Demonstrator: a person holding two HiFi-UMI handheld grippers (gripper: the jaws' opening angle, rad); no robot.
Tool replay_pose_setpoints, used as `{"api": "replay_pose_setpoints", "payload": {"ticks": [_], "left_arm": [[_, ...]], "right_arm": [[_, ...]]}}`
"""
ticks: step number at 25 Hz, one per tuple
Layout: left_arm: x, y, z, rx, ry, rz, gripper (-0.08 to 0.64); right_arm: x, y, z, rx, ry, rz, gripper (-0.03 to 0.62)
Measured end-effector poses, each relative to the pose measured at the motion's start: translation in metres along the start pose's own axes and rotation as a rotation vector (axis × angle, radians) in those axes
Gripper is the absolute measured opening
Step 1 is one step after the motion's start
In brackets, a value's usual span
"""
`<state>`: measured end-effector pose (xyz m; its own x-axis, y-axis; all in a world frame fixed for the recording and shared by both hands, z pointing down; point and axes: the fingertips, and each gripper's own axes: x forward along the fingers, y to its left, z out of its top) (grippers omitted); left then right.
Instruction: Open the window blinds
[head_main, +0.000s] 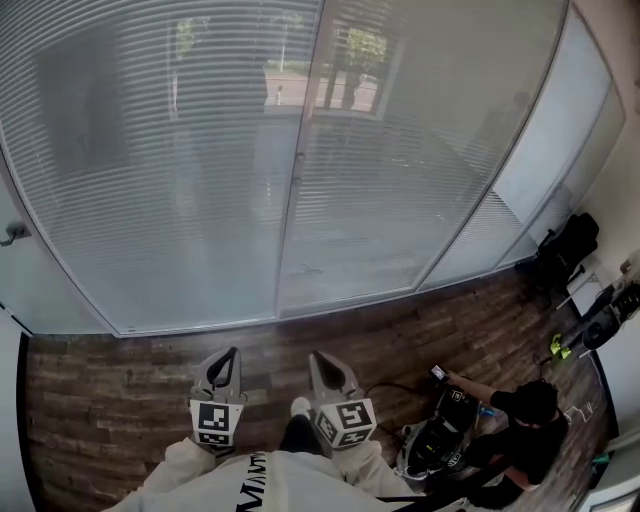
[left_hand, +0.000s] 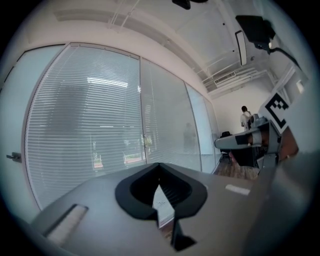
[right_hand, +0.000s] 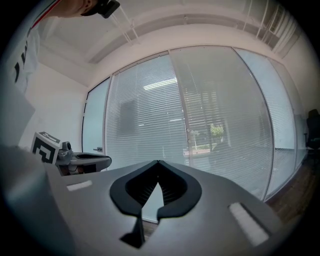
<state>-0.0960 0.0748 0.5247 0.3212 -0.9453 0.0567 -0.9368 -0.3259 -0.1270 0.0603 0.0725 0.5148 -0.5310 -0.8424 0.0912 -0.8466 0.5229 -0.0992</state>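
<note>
White window blinds (head_main: 180, 180) hang lowered over a wide glass wall ahead, their slats flat enough that trees and a building show dimly through. They fill the left gripper view (left_hand: 85, 130) and the right gripper view (right_hand: 150, 125) too. My left gripper (head_main: 231, 353) and right gripper (head_main: 314, 357) are held side by side low in the head view, well short of the glass. Both point level at the blinds. Each has its jaws shut tip to tip with nothing between them, as seen on the left gripper (left_hand: 159, 165) and the right gripper (right_hand: 158, 162).
A vertical frame post (head_main: 295, 170) splits the blinds. A door handle (head_main: 12, 233) sticks out at far left. A person (head_main: 525, 425) sits on the wood floor (head_main: 120, 380) at right beside black equipment (head_main: 440, 435). A black chair (head_main: 566, 245) stands by the right wall.
</note>
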Motion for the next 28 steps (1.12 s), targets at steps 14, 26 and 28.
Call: {"api": "replay_pose_setpoints", "payload": {"ticks": [14, 26, 28], "left_arm": [[0.071, 0.012, 0.003, 0.023, 0.026, 0.019, 0.0], [0.135, 0.022, 0.017, 0.036, 0.045, 0.063, 0.0], [0.145, 0.024, 0.019, 0.036, 0.044, 0.074, 0.0]], "right_arm": [[0.056, -0.053, 0.011, 0.014, -0.002, 0.011, 0.001], [0.11, -0.1, 0.028, 0.032, -0.002, 0.056, 0.001], [0.118, -0.108, 0.03, 0.033, -0.002, 0.067, 0.001]]}}
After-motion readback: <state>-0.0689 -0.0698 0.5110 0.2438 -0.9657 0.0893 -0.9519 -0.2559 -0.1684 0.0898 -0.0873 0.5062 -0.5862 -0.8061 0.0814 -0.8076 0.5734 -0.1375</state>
